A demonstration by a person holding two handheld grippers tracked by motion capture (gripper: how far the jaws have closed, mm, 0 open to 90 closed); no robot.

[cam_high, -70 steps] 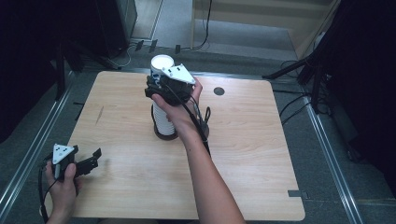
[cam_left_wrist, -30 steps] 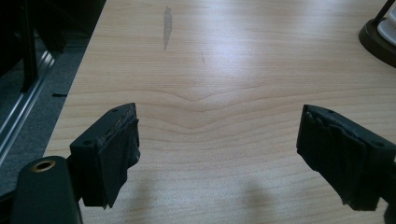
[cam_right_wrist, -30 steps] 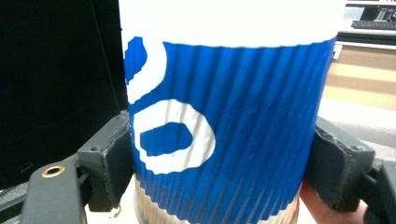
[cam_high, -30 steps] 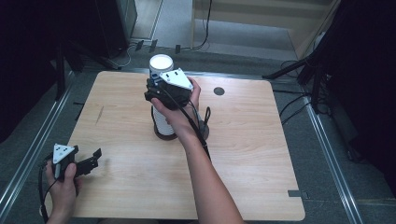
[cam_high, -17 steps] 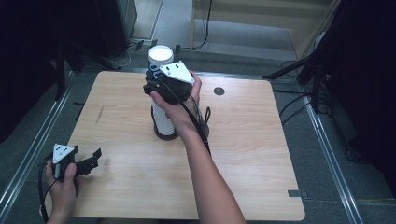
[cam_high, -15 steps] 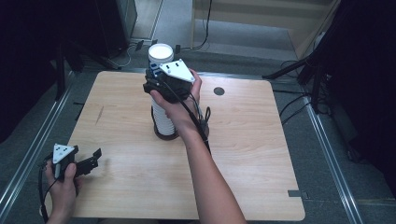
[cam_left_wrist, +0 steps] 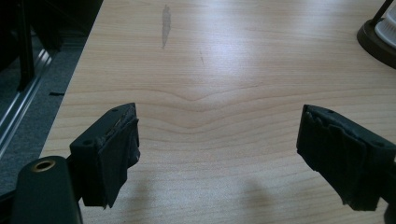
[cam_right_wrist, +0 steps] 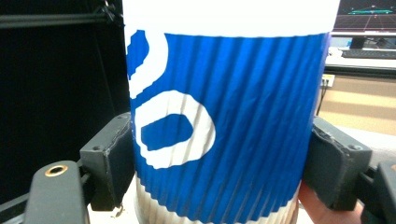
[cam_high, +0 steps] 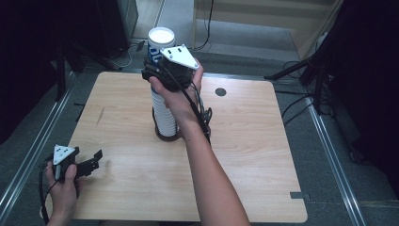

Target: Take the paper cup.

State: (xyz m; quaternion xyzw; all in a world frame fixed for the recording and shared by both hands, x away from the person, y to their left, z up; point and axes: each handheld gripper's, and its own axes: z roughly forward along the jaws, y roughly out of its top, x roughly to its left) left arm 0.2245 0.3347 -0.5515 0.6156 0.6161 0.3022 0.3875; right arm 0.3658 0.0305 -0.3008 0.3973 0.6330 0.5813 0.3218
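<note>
While our right gripper (cam_high: 157,70) pinches the blue cup (cam_right_wrist: 224,116) atop the stack (cam_high: 164,113), our left gripper (cam_high: 89,165) rests spread on the wooden table (cam_high: 254,141), dark room around.

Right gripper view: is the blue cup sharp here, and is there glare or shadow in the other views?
Right gripper view: the blue cup is slightly soft, very close. Left gripper view: pale glare on the table, soft shadows under the fingers. High view: table lit evenly, surroundings dark.
</note>
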